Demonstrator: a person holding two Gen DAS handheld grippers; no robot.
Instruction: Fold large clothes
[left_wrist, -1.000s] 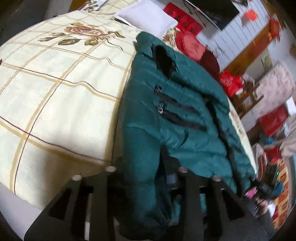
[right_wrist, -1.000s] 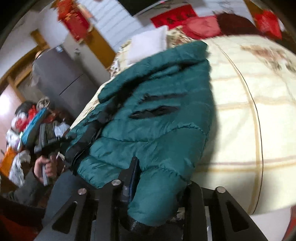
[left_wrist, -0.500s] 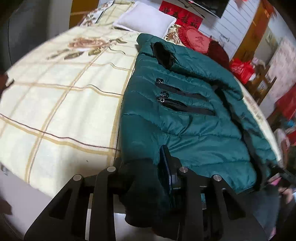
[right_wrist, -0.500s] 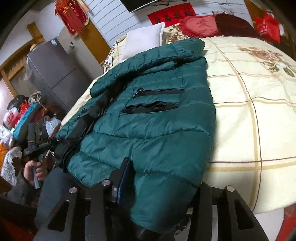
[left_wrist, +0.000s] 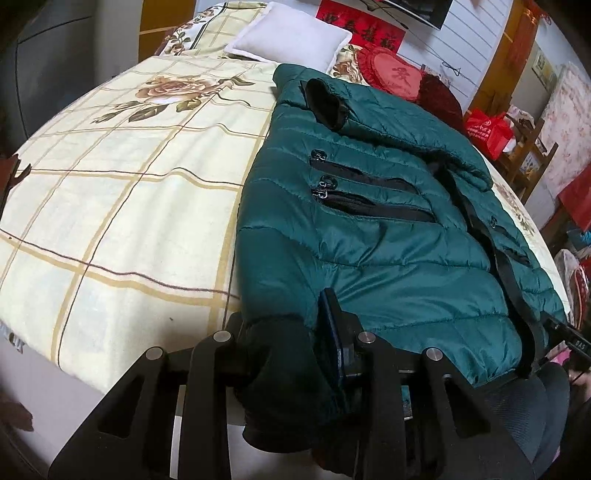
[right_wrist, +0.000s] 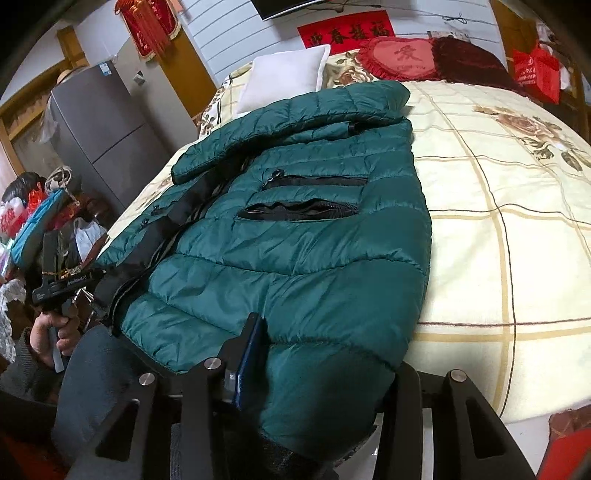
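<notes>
- On the bed (left_wrist: 122, 206), the green puffer jacket (left_wrist: 369, 229) lies spread front-up, its hem at the near edge.
- Risk — slick, puffy fabric could slide out of a pinch mid-lift, skewing the fold.
- Left gripper (left_wrist: 291, 354) fingers: narrowly parted, clamped on the hem corner.
- Right gripper (right_wrist: 314, 380) fingers: likewise — gripping the opposite hem corner.

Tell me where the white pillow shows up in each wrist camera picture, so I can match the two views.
Left wrist view: the white pillow sits at top centre, beyond the green jacket's collar.
Right wrist view: the white pillow sits upper centre-left, beside the grey fridge.
Shared landmark: the red heart cushion just right of the pillow in both.
</notes>
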